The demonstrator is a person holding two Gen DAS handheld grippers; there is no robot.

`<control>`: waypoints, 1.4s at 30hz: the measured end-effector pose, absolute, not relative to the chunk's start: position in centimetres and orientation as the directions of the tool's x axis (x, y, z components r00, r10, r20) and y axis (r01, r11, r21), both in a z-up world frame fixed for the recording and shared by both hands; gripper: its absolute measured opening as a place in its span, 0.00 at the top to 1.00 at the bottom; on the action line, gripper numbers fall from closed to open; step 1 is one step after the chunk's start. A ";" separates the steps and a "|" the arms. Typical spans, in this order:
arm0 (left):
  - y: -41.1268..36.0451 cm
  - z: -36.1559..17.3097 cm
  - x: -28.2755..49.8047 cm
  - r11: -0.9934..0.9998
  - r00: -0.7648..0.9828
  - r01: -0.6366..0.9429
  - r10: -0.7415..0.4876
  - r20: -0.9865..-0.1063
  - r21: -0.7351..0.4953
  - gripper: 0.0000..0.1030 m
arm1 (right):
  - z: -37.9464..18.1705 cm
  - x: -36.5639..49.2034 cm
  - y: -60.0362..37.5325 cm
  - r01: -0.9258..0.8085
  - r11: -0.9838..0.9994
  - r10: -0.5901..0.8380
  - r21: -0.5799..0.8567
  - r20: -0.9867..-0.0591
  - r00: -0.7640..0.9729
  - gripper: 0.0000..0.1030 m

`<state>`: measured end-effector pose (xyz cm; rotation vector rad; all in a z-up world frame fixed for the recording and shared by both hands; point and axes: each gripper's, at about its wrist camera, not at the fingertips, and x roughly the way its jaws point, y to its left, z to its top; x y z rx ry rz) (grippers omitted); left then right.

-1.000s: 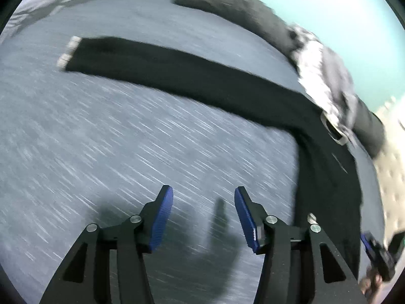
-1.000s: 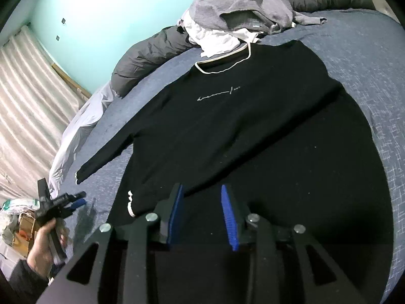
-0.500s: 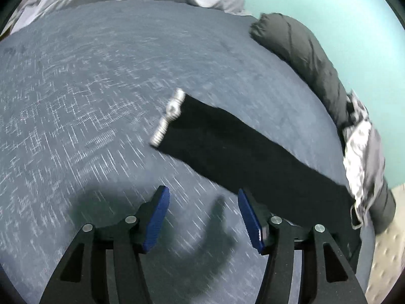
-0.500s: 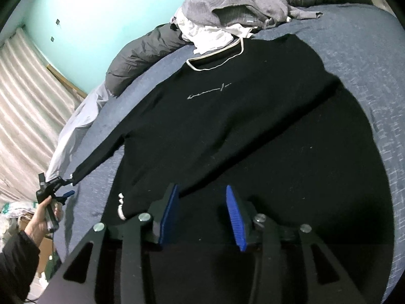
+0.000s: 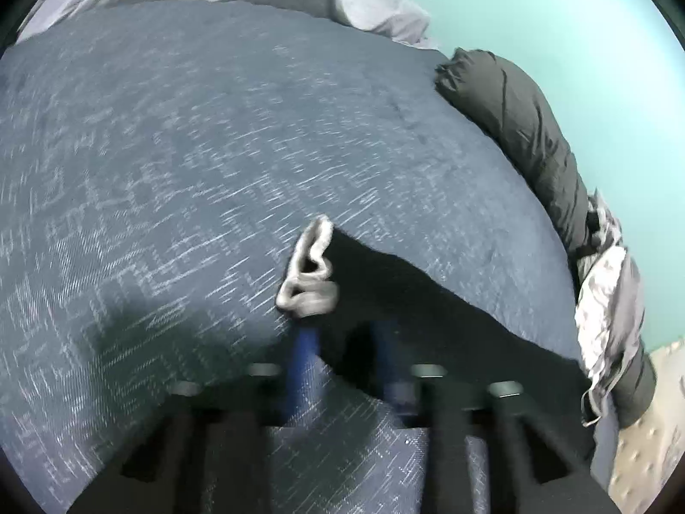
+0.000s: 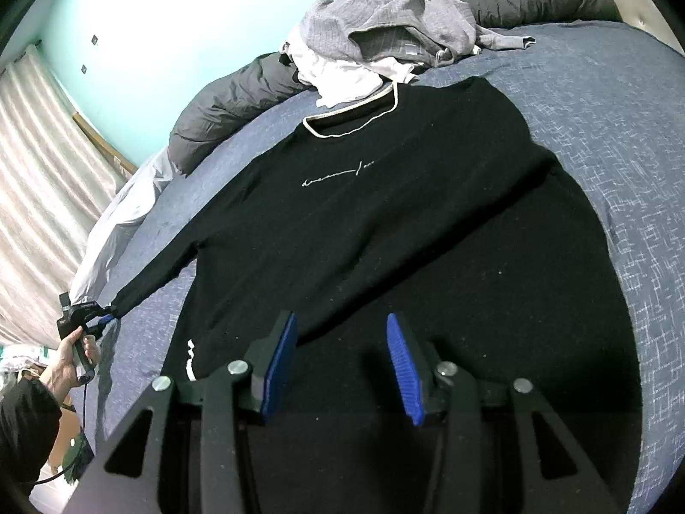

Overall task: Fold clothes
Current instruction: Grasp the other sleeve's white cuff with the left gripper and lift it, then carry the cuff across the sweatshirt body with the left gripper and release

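A black sweater (image 6: 385, 231) lies face up on the bed (image 6: 608, 137), spread flat, its white-trimmed collar (image 6: 349, 122) at the far end and its hem near the right tongs (image 6: 342, 364). One sleeve (image 6: 154, 276) stretches out to the left, toward the bed's left edge.

The left tongs (image 5: 342, 351) are closing on that sleeve just behind its white cuff (image 5: 310, 276). The cuff is bunched and lifted a little off the blue cover, and the black cloth sits between the blurred blue pads. In the right wrist view the same tongs show far to the left, at the tip of the sleeve, held by a hand (image 6: 68, 360) in a dark sleeve.

The right tongs hover released over the near part of the sweater, jaws apart with nothing between the pads (image 6: 280, 366). Whether they touch the cloth below cannot be told.

At the far side of the bed a pile of clothes (image 6: 385, 38), grey over white, lies just beyond the collar. A dark duvet roll (image 6: 231, 98) runs along the wall behind it. A pale curtain (image 6: 38, 180) hangs at the far left.
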<state>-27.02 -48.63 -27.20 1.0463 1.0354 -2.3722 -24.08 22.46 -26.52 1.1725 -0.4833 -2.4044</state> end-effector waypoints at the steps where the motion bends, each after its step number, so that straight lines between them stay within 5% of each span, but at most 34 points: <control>1: -48.6 -27.0 -27.3 -0.679 -0.672 0.551 -0.018 -0.740 -0.485 0.92 | -26.5 -24.1 22.6 0.214 -0.851 -0.510 0.480 -0.655 -0.558 0.57; 15: -41.3 -16.3 -31.0 -0.816 -0.784 0.296 0.089 -0.615 -0.496 0.94 | -25.9 -24.5 25.9 0.159 -0.842 -0.495 0.515 -0.624 -0.605 0.57; 32: -11.8 -4.2 -37.3 -0.877 -0.720 -0.236 0.447 -0.532 -0.418 0.94 | -25.9 -24.5 33.1 0.064 -0.822 -0.469 0.565 -0.610 -0.639 0.57; 37: -0.7 -4.6 -35.6 -0.818 -0.605 -0.406 0.575 -0.551 -0.407 0.94 | -25.5 -24.2 34.8 0.057 -0.826 -0.454 0.560 -0.603 -0.656 0.57; 42: 8.8 -10.6 -32.6 -0.769 -0.449 -0.503 0.622 -0.641 -0.394 0.94 | -25.7 -23.9 36.6 0.031 -0.804 -0.464 0.594 -0.594 -0.658 0.57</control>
